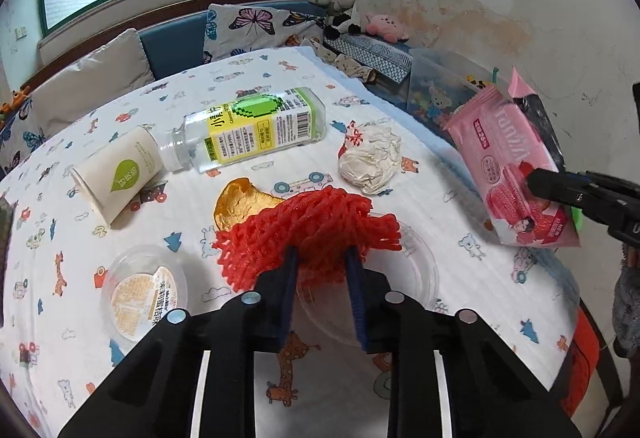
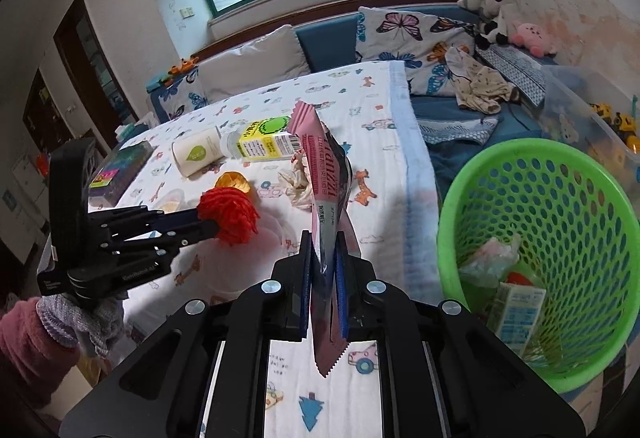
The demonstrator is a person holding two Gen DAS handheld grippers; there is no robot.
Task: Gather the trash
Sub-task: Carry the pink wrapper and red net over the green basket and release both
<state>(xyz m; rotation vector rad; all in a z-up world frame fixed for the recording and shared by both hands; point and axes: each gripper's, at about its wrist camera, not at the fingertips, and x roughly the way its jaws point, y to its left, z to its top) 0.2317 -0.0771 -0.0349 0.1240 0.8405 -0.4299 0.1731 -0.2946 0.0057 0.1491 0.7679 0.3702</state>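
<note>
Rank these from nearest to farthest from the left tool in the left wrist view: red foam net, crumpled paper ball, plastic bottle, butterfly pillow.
1. Red foam net: between the left tool's fingers.
2. Crumpled paper ball: beyond it, to the right.
3. Plastic bottle: lying mid-table, slightly farther.
4. Butterfly pillow: off the table, on the bench.

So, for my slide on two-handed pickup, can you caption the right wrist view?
Right gripper clamps a pink wrapper beside the green basket; left gripper pinches red foam netting.
</note>
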